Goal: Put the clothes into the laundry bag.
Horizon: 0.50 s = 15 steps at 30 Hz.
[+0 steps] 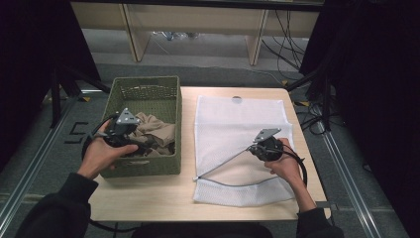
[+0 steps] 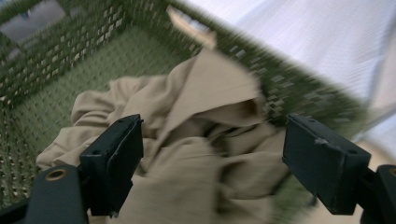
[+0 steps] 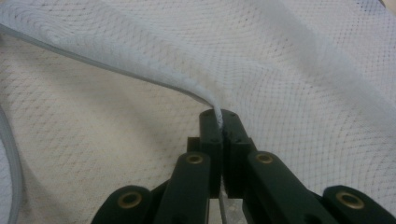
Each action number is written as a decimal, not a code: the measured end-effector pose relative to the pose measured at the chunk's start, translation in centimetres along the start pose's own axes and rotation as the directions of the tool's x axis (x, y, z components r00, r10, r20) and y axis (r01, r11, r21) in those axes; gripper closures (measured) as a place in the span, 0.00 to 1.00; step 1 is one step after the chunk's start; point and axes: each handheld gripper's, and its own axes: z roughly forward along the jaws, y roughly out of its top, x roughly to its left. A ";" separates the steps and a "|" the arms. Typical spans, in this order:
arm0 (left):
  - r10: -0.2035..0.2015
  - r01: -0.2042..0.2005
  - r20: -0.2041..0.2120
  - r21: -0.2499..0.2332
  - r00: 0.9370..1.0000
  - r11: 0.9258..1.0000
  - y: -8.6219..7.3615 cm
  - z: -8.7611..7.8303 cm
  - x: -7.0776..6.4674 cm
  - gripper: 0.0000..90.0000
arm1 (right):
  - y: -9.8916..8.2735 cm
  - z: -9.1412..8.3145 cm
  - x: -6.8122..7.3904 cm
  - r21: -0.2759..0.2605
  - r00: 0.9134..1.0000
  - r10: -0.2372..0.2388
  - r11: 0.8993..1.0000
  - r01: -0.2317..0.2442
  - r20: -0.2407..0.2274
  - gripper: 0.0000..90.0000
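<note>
A white mesh laundry bag (image 1: 237, 129) lies flat on the wooden table (image 1: 148, 198). My right gripper (image 1: 253, 147) is shut on the bag's zipper edge (image 3: 154, 84) and lifts it off the lower layer, so the mouth gapes. In the right gripper view the jaws pinch the white edge between their pads at the gripper tip (image 3: 219, 122). A crumpled beige garment (image 1: 156, 134) lies in the green woven basket (image 1: 148, 87) at the left. My left gripper (image 1: 141, 145) hovers open over the beige garment (image 2: 201, 140), one jaw on each side, pads apart from the cloth.
The basket stands at the table's left edge, close beside the bag. Metal floor rails (image 1: 34, 163) run along both sides of the table. Wooden furniture legs and cables (image 1: 277, 44) are beyond the far edge.
</note>
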 end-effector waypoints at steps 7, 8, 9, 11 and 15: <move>0.023 -0.027 0.049 0.080 0.999 0.996 0.4 3.7 2.0 0.23 | 0.0 0.1 0.1 0.007 1.000 0.001 1.000 -0.001 -0.004 1.00; 0.018 -0.023 0.064 0.075 0.998 0.997 0.5 4.3 2.1 0.23 | 0.0 0.1 0.1 0.008 1.000 -0.001 1.000 0.001 -0.003 1.00; 0.047 -0.053 0.076 0.078 0.996 0.996 0.7 4.8 2.2 0.23 | 0.0 0.1 0.0 0.004 1.000 -0.010 1.000 0.010 -0.003 1.00; 0.049 -0.062 0.120 0.107 0.992 0.992 0.9 5.9 2.1 0.22 | 0.0 0.2 0.1 0.008 1.000 -0.012 1.000 0.012 -0.006 1.00; 0.091 -0.123 0.165 0.194 0.982 0.973 0.9 8.0 2.0 0.22 | 0.0 0.2 0.1 0.009 1.000 -0.017 1.000 0.017 -0.008 1.00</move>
